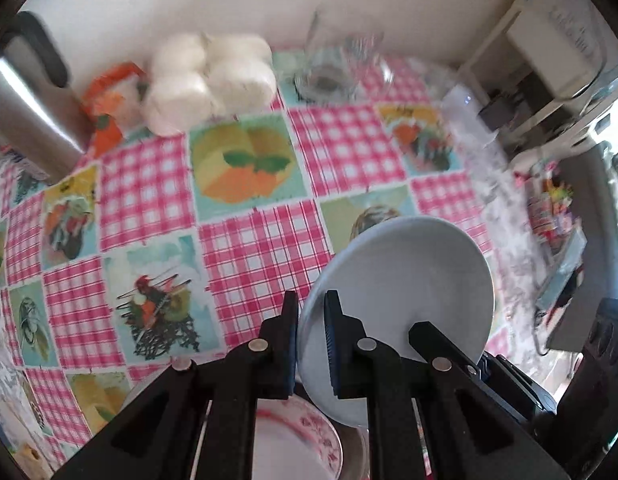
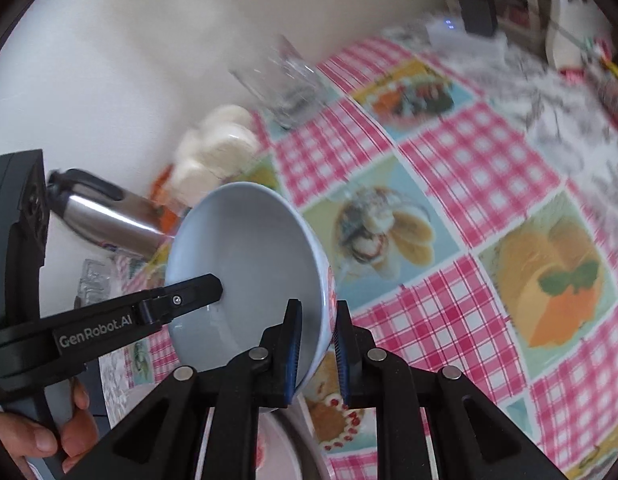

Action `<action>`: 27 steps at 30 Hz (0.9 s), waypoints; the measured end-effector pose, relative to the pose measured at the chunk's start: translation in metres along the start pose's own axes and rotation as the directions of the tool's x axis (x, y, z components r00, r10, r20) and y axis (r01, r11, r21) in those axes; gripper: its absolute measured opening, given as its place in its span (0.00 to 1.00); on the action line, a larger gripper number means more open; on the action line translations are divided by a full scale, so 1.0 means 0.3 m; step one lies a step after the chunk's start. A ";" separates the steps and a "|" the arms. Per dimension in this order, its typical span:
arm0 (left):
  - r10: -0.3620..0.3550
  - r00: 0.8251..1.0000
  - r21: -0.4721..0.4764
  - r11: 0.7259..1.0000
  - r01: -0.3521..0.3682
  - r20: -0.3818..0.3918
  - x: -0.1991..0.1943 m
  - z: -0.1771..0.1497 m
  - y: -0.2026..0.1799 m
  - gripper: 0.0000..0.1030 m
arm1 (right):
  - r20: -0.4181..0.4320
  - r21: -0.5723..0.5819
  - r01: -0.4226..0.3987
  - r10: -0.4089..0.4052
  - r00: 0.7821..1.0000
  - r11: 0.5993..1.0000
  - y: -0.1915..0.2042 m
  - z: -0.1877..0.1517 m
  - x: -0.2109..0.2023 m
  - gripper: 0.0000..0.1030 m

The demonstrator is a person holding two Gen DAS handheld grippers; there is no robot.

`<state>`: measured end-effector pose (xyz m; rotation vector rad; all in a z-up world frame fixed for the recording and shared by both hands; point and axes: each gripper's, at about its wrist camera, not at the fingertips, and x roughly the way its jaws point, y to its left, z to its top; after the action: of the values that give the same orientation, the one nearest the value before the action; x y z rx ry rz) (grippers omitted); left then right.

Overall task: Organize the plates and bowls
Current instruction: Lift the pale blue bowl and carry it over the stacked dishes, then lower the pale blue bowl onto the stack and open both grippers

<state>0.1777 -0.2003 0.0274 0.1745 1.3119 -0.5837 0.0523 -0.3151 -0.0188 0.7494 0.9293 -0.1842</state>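
Left gripper (image 1: 311, 344) and right gripper (image 2: 317, 350) each clamp opposite rims of the blue bowl (image 2: 249, 264), held tilted above the table (image 1: 253, 240). Keep both grips level; avoid the floral plate (image 1: 293, 440) beneath.

Floral plate (image 1: 309, 436) half hidden under the jaws; glasses (image 1: 341, 68) and far clutter motion-blurred.

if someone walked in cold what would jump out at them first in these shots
The pale blue bowl, tilted on edge above the table and pinched at opposite sides of its rim by the left gripper and the right gripper. Next, the loud pink checked tablecloth with food pictures. Against the wall sit white rolls beside a steel jug.
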 end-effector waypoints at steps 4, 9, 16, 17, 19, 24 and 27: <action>0.005 0.994 0.000 1.000 -0.005 0.109 -0.142 -0.060 0.049 0.13 | 0.017 -0.066 -0.028 0.029 0.999 0.997 0.095 -0.039 -0.070 0.17; -0.015 0.980 -0.041 0.999 0.023 0.201 -0.270 -0.166 0.133 0.12 | 0.031 -0.132 -0.056 0.061 0.998 0.990 0.198 -0.090 -0.125 0.16; -0.035 0.957 -0.141 0.987 0.079 0.289 -0.321 -0.334 0.254 0.12 | 0.007 -0.230 -0.071 0.074 0.997 0.971 0.300 -0.174 -0.155 0.17; -0.038 0.955 -0.152 0.985 0.086 0.294 -0.320 -0.359 0.266 0.12 | 0.000 -0.241 -0.070 0.072 0.997 0.968 0.310 -0.190 -0.154 0.17; -0.037 0.955 -0.171 0.981 0.091 0.293 -0.309 -0.396 0.283 0.13 | -0.019 -0.263 -0.062 0.059 0.998 0.963 0.326 -0.219 -0.149 0.19; -0.011 0.957 -0.201 0.977 0.072 0.288 -0.289 -0.459 0.312 0.13 | -0.060 -0.307 -0.029 0.012 0.998 0.951 0.347 -0.268 -0.110 0.19; 0.014 0.960 -0.219 0.974 0.050 0.279 -0.270 -0.479 0.328 0.13 | -0.087 -0.332 -0.021 -0.008 0.996 0.943 0.358 -0.295 -0.087 0.20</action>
<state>0.0923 -0.0292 0.0456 -0.1041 1.0943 -0.4527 0.0266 -0.1824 0.0231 0.4493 1.0096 0.0134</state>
